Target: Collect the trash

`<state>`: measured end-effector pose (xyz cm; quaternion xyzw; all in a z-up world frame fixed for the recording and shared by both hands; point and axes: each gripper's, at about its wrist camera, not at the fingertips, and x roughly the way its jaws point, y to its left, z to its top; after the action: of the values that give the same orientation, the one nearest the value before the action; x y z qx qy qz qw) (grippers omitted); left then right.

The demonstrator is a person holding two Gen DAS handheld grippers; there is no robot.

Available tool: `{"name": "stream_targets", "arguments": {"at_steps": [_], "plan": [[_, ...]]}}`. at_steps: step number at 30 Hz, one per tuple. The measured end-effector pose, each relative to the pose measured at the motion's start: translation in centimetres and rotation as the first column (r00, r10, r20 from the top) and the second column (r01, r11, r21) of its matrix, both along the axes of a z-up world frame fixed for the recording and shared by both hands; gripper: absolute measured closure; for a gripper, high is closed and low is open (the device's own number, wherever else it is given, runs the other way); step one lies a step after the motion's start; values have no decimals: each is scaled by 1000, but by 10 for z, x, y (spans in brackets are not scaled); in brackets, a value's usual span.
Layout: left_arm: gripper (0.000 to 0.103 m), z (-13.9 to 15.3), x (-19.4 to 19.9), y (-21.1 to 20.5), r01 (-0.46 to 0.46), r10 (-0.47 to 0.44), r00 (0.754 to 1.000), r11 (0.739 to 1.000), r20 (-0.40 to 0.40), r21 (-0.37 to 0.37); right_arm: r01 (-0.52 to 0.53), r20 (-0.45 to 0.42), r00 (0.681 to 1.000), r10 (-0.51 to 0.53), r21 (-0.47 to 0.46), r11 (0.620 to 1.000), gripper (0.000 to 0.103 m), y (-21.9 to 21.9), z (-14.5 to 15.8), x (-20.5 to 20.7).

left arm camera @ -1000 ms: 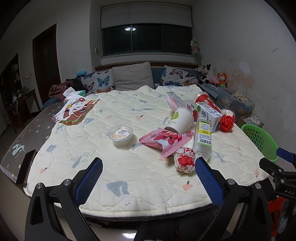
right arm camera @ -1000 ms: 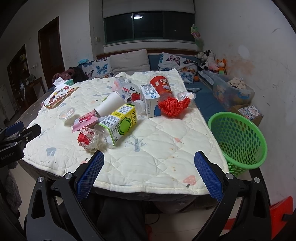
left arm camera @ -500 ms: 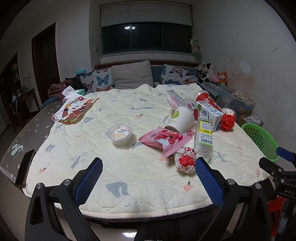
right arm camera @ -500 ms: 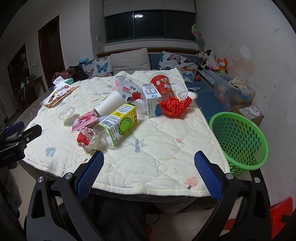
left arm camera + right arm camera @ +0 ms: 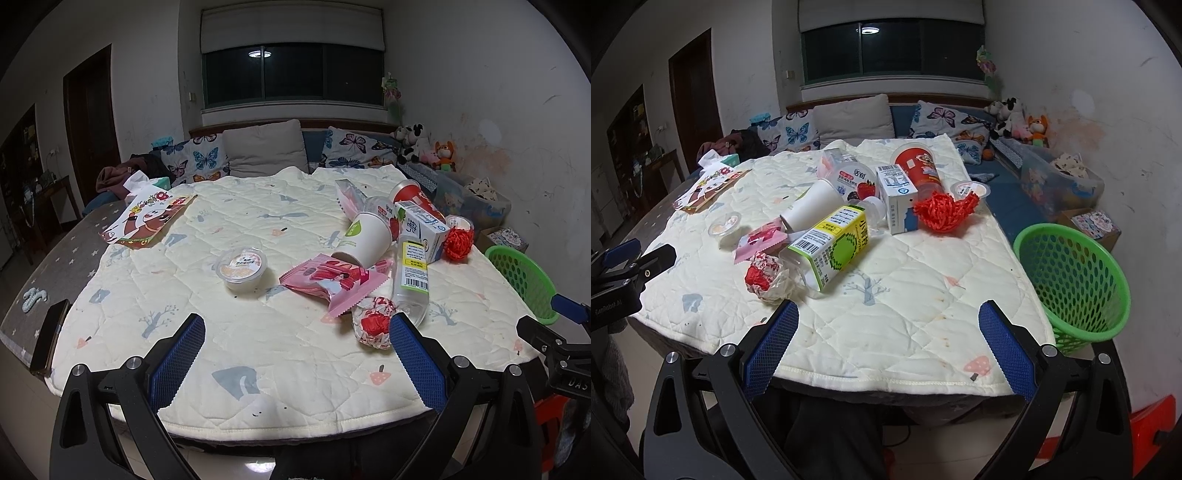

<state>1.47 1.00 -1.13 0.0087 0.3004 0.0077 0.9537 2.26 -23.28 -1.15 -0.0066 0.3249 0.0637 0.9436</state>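
Trash all sits on the quilted table cover (image 5: 923, 295), none collected as far as the frames show. Cluster in the middle-right of the table: crumpled red-white wrapper (image 5: 764, 277) nearest the front edge, touching the clear bottle with yellow-green label (image 5: 831, 247); pink snack packet (image 5: 328, 282) beside it; white paper cup (image 5: 364, 240) on its side, leaning over the packet. Behind those: blue-white milk carton (image 5: 899, 199), strawberry yogurt cup (image 5: 855, 181), red cup (image 5: 918, 168) on its side, red mesh net (image 5: 943, 212) by a small plastic cup (image 5: 971, 190). A lidded pudding cup (image 5: 242, 266) stands apart to the left. Printed paper bag (image 5: 147, 218) far left near the table edge, unclear if it counts as trash.

Green basket (image 5: 1075, 284) stands off the table's right edge, on the floor; what shows of its inside looks empty, bottom not visible.

Left gripper (image 5: 295, 365) jaws wide apart, holding nothing, hovering at the front edge; wrapper just ahead of its right finger. Right gripper (image 5: 886, 345) also spread wide, empty, over the front edge, between the pile and the basket.

Judgement: task at the start, every item left to do; wrapper or bottle likely first.
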Motion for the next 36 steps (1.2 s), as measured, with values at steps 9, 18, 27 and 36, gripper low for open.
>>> {"name": "stream_targets", "arguments": {"at_steps": [9,18,27,36], "plan": [[6,1,13,12,-27,27,1000,1000,-10,-2,-17,-5,1000,17,5,1000,6,3,-2,6],[6,4,21,32,-71,71,997,997,-11,-4,-66,-9,998,66,8,998,6,18,-3,15],[6,3,36,53,-106,106,994,994,-23,-8,-145,-16,989,145,14,989,6,41,0,33],[6,3,51,81,-154,154,987,988,-36,-9,-298,-34,954,298,0,955,6,85,12,64]]}}
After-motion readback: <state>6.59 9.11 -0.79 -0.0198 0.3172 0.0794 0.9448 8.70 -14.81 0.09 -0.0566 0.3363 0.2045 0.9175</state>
